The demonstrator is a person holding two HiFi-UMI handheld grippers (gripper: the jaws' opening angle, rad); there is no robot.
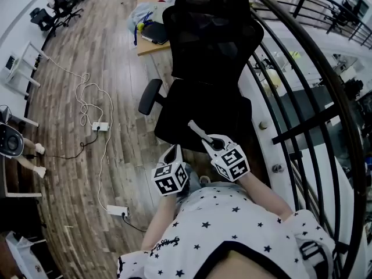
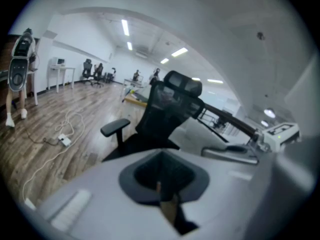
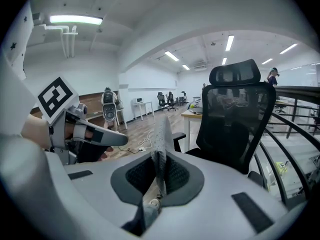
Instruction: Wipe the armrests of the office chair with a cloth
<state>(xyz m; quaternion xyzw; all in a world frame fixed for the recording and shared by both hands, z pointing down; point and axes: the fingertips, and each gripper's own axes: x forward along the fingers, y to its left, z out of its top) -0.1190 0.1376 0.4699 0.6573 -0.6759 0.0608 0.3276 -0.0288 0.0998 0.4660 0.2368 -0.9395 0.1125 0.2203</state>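
Note:
The black mesh office chair (image 1: 209,51) stands right in front of me, its back to the railing. Its left armrest (image 1: 150,96) juts out over the wood floor and also shows in the left gripper view (image 2: 115,128) and the right gripper view (image 3: 179,136). Both grippers hover close to my chest, short of the seat's front edge. My left gripper (image 1: 173,149) points up at the seat with its jaws together. My right gripper (image 1: 192,124) reaches over the seat's front, its two fingers pressed into one thin grey strip (image 3: 161,134). I make out no cloth in either gripper.
A black metal railing (image 1: 302,97) curves close along the chair's right side. Behind the chair is a wooden desk (image 1: 152,42) with a bag and a tablet. White cables and power strips (image 1: 100,126) lie on the floor to the left. More chairs (image 1: 58,7) stand far off.

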